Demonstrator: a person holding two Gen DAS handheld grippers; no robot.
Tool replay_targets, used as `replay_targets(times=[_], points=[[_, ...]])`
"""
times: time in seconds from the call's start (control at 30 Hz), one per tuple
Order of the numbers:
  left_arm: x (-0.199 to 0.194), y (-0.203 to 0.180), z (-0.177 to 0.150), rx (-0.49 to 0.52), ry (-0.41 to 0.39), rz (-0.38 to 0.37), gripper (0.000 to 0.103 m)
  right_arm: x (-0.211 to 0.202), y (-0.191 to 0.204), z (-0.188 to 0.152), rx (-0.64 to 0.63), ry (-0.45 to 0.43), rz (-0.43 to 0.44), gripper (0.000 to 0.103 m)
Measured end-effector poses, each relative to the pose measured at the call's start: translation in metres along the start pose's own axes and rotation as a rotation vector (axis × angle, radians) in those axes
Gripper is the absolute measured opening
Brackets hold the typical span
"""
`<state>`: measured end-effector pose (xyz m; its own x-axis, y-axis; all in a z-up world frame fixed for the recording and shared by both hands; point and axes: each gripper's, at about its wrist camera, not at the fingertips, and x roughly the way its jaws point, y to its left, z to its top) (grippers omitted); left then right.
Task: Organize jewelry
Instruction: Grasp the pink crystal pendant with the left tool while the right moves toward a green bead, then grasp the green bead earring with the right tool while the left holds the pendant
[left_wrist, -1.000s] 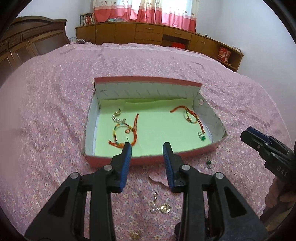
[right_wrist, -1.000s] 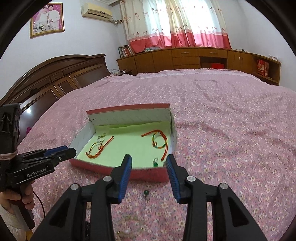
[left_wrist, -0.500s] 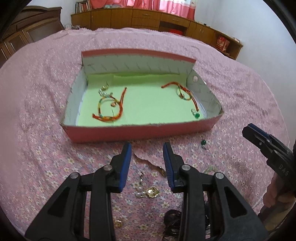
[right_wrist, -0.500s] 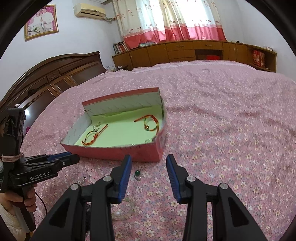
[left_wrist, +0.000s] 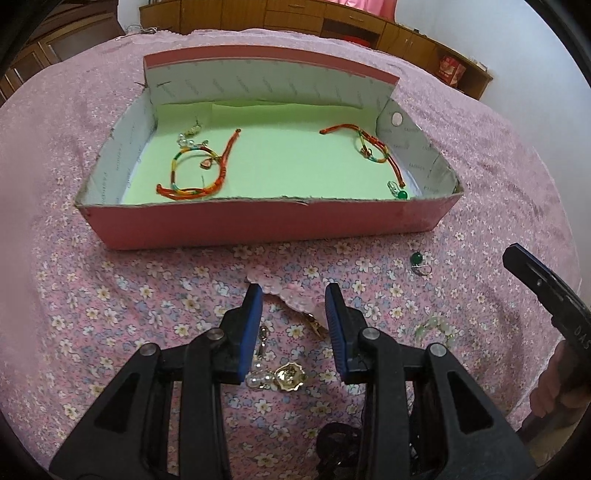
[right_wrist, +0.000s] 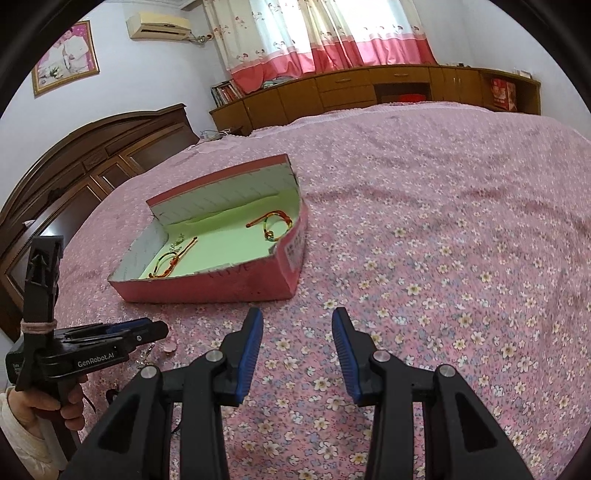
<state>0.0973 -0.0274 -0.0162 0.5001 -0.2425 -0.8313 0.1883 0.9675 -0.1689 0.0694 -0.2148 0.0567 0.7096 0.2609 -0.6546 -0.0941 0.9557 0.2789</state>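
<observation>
**A:** ok going left to right, what's in the box (left_wrist: 258, 225)?

**B:** pink cardboard box with a green liner, sitting on the bed (right_wrist: 443, 221). Left half has a red-orange cord bracelet (left_wrist: 195, 173) curled up, with a little pearl earring (left_wrist: 188, 134) just beside its top end. Right half has a second cord bracelet (left_wrist: 369, 147), and a green bead earring (left_wrist: 398, 191) lies in the near right corner.

**A:** and outside the box?

**B:** a bunch of stuff on the floral bedspread in front of it. The left gripper (left_wrist: 294, 325) hovers over a pale pink hair clip (left_wrist: 284, 295), jaws wide apart and holding nothing. A gold and pearl earring (left_wrist: 277, 374) lies between its fingers, closer to the camera. Further right, another green bead earring (left_wrist: 419, 262) sits just outside the box's right corner, and a pale green beaded piece (left_wrist: 436, 328) is near that.

**A:** right one?

**B:** right gripper (right_wrist: 297, 347) is out over bare bedspread, near the box's right corner, jaws open too, empty.
</observation>
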Motion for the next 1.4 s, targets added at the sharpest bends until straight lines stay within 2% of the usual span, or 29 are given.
replay_targets(times=[0.27, 0.37, 0.5, 0.67, 1.0, 1.4], points=[[0.011, -0.004, -0.004, -0.001, 0.01, -0.014, 0.024, 0.003, -0.006, -0.004, 0.018, 0.008, 0.006, 0.042], [0.013, -0.007, -0.005, 0.004, 0.005, -0.022, 0.018, 0.004, -0.007, -0.005, 0.022, 0.013, 0.007, 0.042], [0.015, -0.008, -0.006, 0.01, 0.001, -0.04, 0.003, 0.006, -0.005, -0.007, 0.021, 0.019, 0.009, 0.042], [0.011, -0.007, -0.007, 0.02, -0.013, -0.05, 0.003, 0.011, -0.001, -0.008, 0.012, 0.031, 0.011, 0.042], [-0.017, 0.008, -0.011, -0.024, -0.063, -0.082, 0.002, 0.027, 0.015, -0.008, -0.024, 0.068, 0.029, 0.042], [-0.03, 0.038, -0.014, -0.093, -0.102, -0.073, 0.002, 0.064, 0.042, -0.009, -0.085, 0.14, 0.054, 0.04]])
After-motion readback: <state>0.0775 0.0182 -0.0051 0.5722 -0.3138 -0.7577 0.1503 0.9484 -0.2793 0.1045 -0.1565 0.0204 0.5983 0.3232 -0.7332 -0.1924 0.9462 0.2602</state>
